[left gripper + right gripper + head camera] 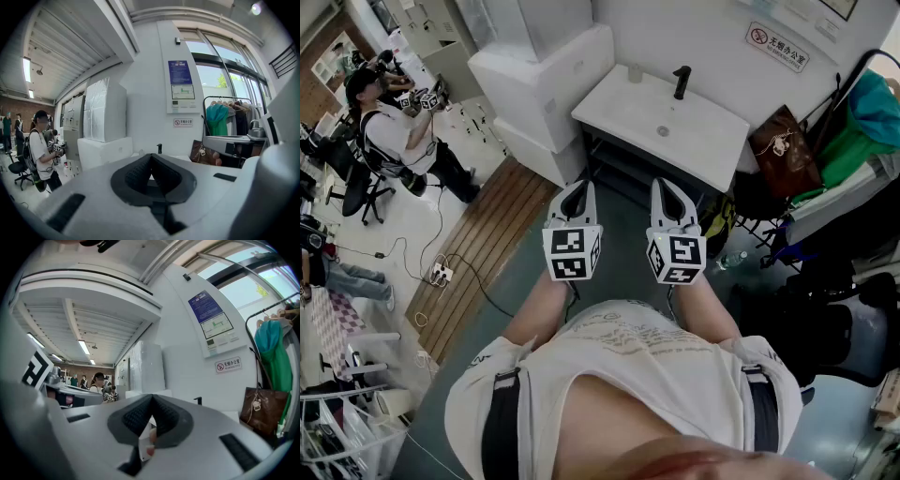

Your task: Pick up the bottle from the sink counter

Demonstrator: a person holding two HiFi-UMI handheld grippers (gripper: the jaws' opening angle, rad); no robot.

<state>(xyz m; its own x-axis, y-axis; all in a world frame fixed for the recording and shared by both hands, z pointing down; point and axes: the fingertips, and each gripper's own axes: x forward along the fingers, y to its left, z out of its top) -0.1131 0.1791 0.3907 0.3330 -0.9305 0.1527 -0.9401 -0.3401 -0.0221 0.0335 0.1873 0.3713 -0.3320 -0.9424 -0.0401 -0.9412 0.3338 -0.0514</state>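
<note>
In the head view, the left gripper (579, 190) and the right gripper (667, 187) are held side by side close to the person's chest, both pointing toward the white sink counter (703, 141) farther off. The bottle (635, 73), small and translucent, stands at the counter's far left corner, left of the black faucet (681, 82) and well apart from both grippers. A brown bag (783, 150) leans just right of the counter. In the left gripper view, the dark pads meet at their tips with nothing between them, and the faucet shows just beyond. In the right gripper view, the tips likewise meet and grip nothing, with the faucet off to the right.
</note>
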